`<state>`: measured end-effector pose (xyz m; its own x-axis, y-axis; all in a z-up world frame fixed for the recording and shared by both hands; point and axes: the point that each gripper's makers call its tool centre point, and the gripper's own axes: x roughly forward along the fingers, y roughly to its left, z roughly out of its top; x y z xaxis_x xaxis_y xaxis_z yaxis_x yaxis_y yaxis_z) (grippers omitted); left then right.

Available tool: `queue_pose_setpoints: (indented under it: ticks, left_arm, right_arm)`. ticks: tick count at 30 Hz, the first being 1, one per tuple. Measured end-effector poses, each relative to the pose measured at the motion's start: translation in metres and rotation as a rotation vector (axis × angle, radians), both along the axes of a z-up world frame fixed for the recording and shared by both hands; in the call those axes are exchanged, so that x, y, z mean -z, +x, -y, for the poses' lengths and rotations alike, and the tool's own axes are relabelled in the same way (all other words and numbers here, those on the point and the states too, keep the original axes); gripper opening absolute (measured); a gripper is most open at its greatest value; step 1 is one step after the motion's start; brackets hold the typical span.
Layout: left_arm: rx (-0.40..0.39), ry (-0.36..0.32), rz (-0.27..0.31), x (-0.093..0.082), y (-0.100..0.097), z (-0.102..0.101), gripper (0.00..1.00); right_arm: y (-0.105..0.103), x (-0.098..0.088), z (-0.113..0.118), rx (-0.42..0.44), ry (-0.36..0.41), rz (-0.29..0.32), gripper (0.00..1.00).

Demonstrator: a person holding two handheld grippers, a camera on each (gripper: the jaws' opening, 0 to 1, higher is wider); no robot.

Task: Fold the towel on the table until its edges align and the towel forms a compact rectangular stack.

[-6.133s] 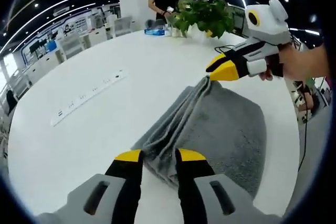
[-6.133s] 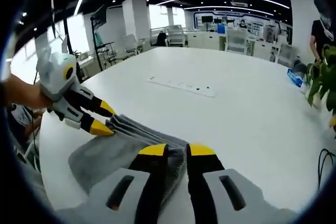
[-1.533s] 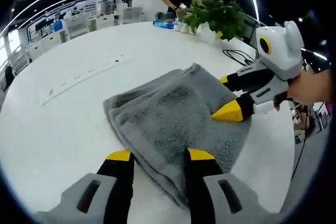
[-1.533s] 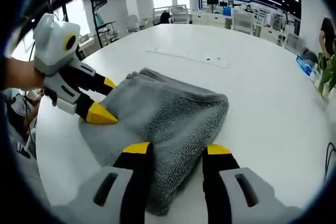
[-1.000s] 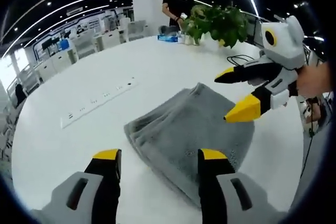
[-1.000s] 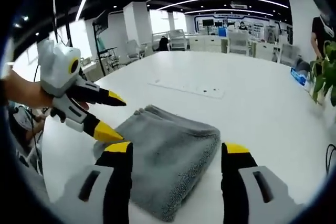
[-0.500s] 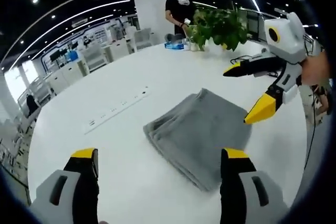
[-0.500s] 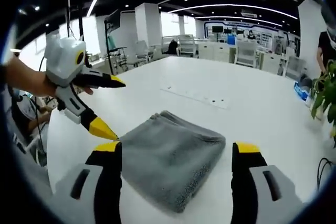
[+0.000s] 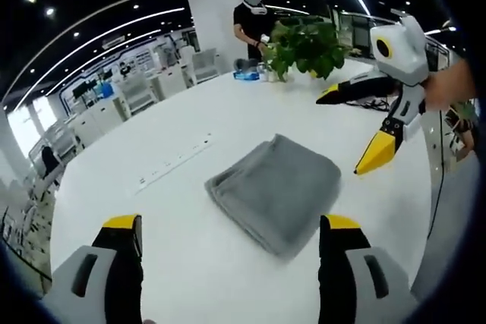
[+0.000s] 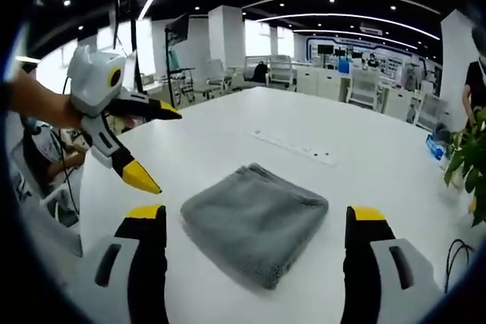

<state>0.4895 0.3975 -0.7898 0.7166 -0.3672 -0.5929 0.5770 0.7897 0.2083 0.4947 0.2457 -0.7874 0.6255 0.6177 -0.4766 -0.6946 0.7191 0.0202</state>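
Left gripper view: folded towel [image 9: 277,190] between spread left gripper [image 9: 228,225] jaws.

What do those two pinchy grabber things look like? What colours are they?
Each gripper has black jaws tipped in yellow on grey bases. The right gripper and left gripper, seen from across, each have a pale grey-white body with a yellow-ringed round black spot.

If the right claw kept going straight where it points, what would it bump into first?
Probably the folded grey terry towel, lying between and ahead of the open right claw on the white round table; depth is hard to judge.
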Motion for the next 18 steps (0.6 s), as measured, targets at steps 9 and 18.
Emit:
queue_pose_setpoints:
  ticks: [9,18]
  left_arm:
    - [-0.039,-0.024,0.012,-0.009,-0.029,0.004,0.99]
    - [-0.073,-0.052,0.031,-0.019,-0.059,0.009,0.99]
  right_arm:
    - [-0.027,-0.021,0.002,-0.009,0.045,0.024,0.99]
    - [-0.056,-0.028,0.008,-0.014,0.072,0.023,0.98]
